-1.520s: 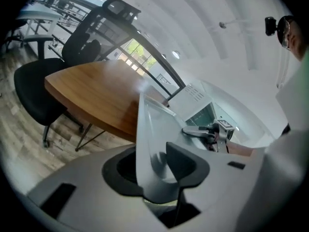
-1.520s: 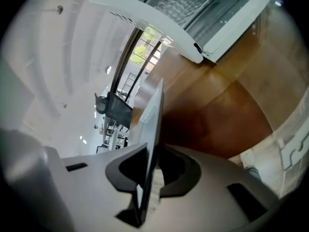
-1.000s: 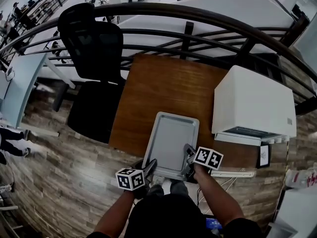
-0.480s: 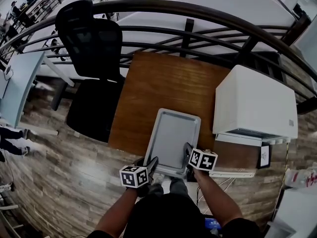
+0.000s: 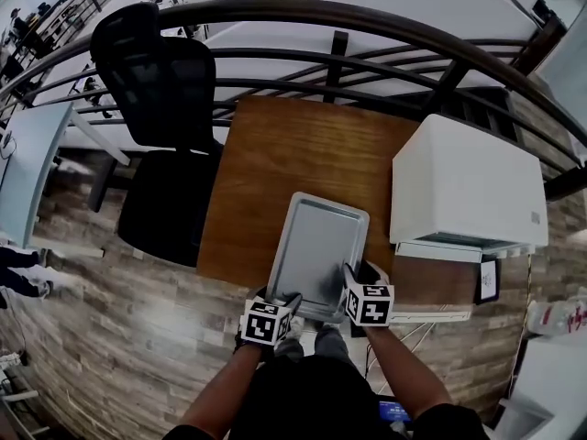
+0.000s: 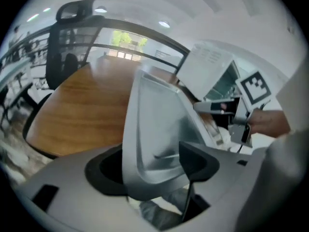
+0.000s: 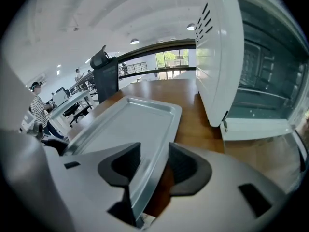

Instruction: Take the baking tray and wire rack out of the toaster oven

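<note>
The grey baking tray [image 5: 316, 253] lies flat on the wooden table [image 5: 293, 159], left of the white toaster oven [image 5: 468, 191]. The oven's glass door [image 5: 431, 282] hangs open. My left gripper [image 5: 286, 302] is at the tray's near left corner, my right gripper [image 5: 354, 280] at its near right corner. Both sets of jaws have just been opening. In the left gripper view the tray [image 6: 154, 120] rim runs between the open left gripper [image 6: 149, 163]. In the right gripper view the tray [image 7: 130, 124] rim passes between the open right gripper [image 7: 153, 161], with gaps either side. A wire rack [image 7: 260, 95] shows inside the oven.
A black office chair [image 5: 165, 90] stands at the table's far left. A dark curved railing [image 5: 367, 26] runs behind the table. A small framed card [image 5: 487, 282] sits by the oven door. The table's near edge is just under both grippers.
Both grippers have rolled, so their marker cubes face differently. The left gripper has dropped in closer to the tray's near corner. Both sets of jaws have loosened off the tray rim.
</note>
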Demonstrator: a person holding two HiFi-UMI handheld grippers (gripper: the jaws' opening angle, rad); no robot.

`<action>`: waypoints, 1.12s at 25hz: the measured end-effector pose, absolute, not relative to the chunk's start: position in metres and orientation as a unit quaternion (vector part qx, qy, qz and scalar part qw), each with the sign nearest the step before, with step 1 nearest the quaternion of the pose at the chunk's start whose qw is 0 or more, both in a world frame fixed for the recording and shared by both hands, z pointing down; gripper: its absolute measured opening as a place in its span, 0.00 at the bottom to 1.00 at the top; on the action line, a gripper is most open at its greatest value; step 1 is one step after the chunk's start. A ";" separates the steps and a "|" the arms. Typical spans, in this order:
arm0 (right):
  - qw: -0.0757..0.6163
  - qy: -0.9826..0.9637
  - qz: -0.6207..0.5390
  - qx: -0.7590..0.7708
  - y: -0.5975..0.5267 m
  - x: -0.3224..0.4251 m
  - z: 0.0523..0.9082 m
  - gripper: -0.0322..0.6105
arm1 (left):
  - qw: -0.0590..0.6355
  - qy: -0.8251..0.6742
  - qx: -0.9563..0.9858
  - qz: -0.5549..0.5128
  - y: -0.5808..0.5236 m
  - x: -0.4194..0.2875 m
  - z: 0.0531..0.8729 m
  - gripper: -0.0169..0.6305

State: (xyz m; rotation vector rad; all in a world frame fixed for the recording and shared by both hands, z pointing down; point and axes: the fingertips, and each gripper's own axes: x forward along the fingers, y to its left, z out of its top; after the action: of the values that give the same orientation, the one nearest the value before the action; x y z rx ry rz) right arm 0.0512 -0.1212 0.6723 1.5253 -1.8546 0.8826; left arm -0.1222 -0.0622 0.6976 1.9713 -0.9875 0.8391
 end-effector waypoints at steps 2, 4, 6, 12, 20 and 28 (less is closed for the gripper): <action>0.287 -0.697 0.327 0.570 -0.111 0.053 0.670 0.33 | 0.333 -0.355 0.779 0.396 -0.055 -0.120 0.702 0.57; 0.288 -0.697 0.327 0.569 -0.099 0.055 0.669 0.33 | 0.308 -0.331 0.784 0.425 -0.050 -0.121 0.704 0.60; 0.289 -0.696 0.329 0.569 -0.090 0.058 0.670 0.33 | 0.310 -0.316 0.791 0.423 -0.047 -0.123 0.702 0.62; 0.285 -0.690 0.339 0.572 -0.069 0.062 0.667 0.32 | 0.313 -0.281 0.813 0.403 -0.032 -0.121 0.695 0.65; 0.293 -0.733 0.326 0.520 -0.036 0.039 0.657 0.31 | 0.188 -0.270 0.825 0.460 -0.010 -0.139 0.695 0.65; 0.311 -0.735 0.338 0.500 -0.010 0.029 0.666 0.31 | 0.110 -0.260 0.814 0.508 -0.017 -0.132 0.705 0.65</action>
State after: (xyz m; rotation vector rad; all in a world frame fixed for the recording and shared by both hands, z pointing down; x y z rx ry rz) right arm 0.0289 -0.0097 0.6664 1.3195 -1.9399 0.8921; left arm -0.1320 -0.0171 0.7047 2.3915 -0.7634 1.4918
